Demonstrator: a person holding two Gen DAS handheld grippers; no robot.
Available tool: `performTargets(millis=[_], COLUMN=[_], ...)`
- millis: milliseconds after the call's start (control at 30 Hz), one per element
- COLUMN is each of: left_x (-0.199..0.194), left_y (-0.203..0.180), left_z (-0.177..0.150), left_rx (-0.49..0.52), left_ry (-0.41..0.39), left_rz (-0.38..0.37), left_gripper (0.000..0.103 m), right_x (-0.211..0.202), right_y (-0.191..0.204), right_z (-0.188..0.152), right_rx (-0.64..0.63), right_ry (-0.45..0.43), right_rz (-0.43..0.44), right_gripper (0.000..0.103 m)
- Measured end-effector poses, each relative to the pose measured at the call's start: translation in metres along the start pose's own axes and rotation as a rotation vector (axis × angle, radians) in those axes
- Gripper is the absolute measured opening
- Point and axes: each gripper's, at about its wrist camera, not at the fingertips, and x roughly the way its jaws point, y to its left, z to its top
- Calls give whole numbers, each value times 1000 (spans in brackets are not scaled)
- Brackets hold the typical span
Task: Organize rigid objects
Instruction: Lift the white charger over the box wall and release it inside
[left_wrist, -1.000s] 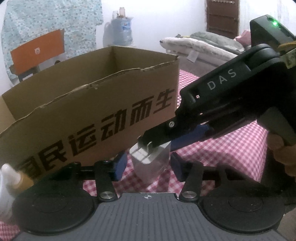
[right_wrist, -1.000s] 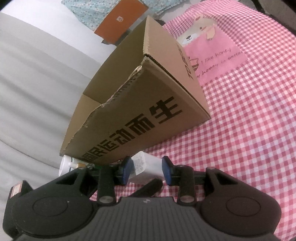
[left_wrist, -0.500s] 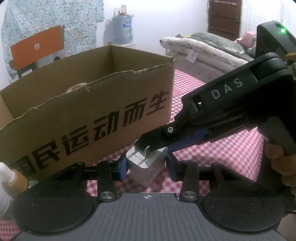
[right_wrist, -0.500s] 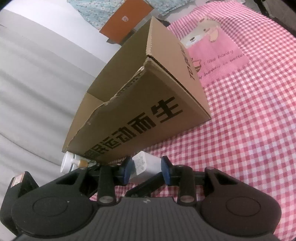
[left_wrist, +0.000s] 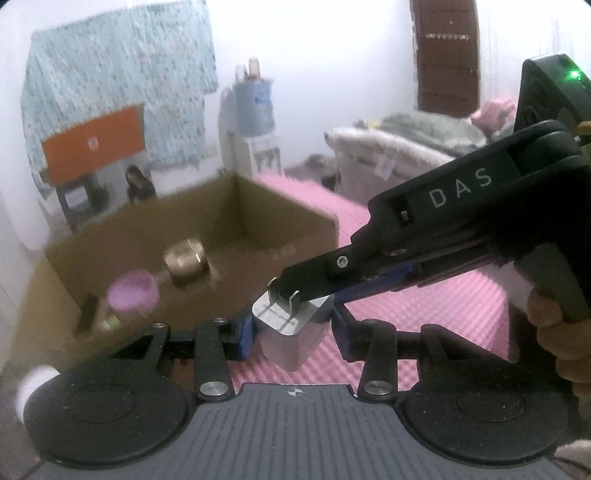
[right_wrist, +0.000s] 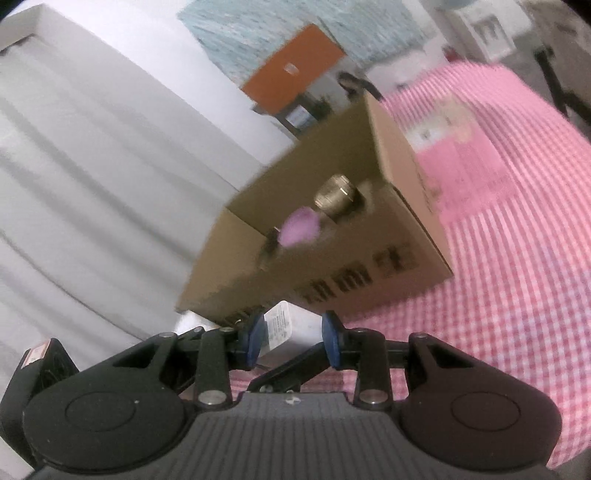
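Above the box (left_wrist: 192, 236) rim now, both grippers have lifted the white charger (left_wrist: 291, 328) (left fingers (left_wrist: 245, 332) and right fingers (right_wrist: 255, 341) both pinching it), ready to drop inside.

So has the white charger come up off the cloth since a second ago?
Yes. The white charger, gripped by both tongs, has risen: the cardboard box rim, earlier above it, now sits lower, exposing the box's inside.
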Motion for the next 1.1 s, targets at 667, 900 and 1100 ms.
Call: performTargets(millis=[667,900,1100], left_x=[38,62,95], left_y=[48,57,72], left_z=[60,73,84], left_rx=[-144,-204,-309], left_ry=[10,68,164], left_rz=[40,30,-11], left_gripper=[26,26,26], right_x=[58,82,107], right_y=[33,26,13], right_z=[89,114,135], right_rx=[-151,-162,-176], right_ry=[49,90,155], right_rz=[10,-3,-50], right_gripper=[37,37,37])
